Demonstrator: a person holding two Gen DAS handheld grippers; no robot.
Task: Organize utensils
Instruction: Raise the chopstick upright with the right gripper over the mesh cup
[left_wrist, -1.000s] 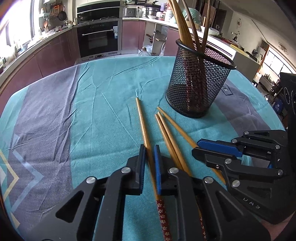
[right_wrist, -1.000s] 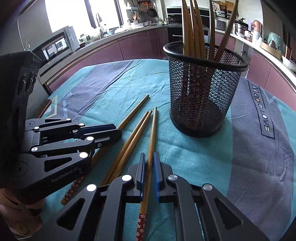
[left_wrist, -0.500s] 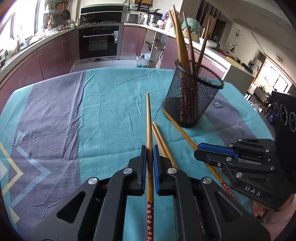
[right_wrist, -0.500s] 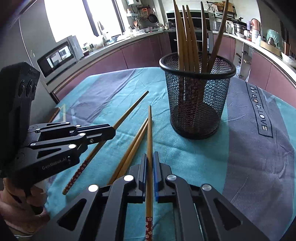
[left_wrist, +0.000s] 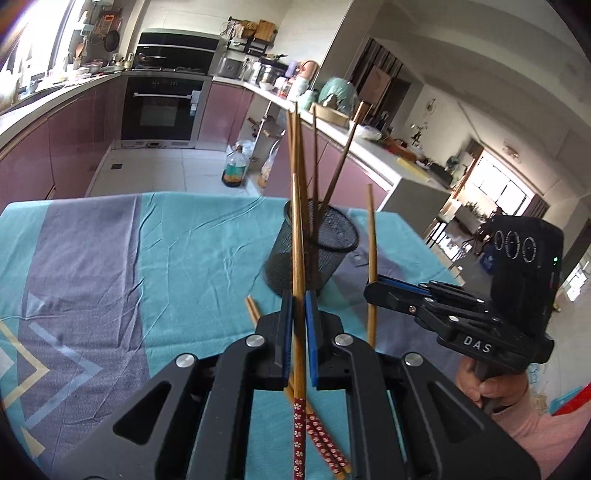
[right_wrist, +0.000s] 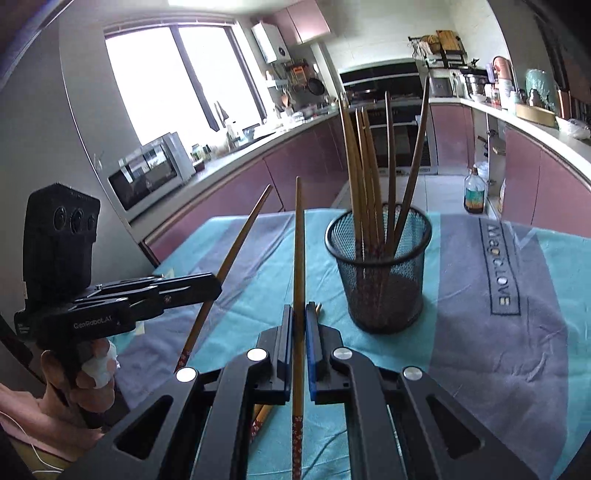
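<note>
Left gripper (left_wrist: 298, 295) shut tight on one long wooden chopstick (left_wrist: 297, 236), lifted off the teal cloth surface (left_wrist: 192, 258). Right gripper (right_wrist: 299, 308) squeezing another wooden chopstick (right_wrist: 298, 251). Black mesh cup (right_wrist: 380, 273) of chopsticks standing just ahead.

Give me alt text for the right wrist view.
The right claw is shut on a chopstick raised over a teal tablecloth. Ahead right stands a mesh cup of chopsticks; at left, the left claw holds another chopstick.
</note>
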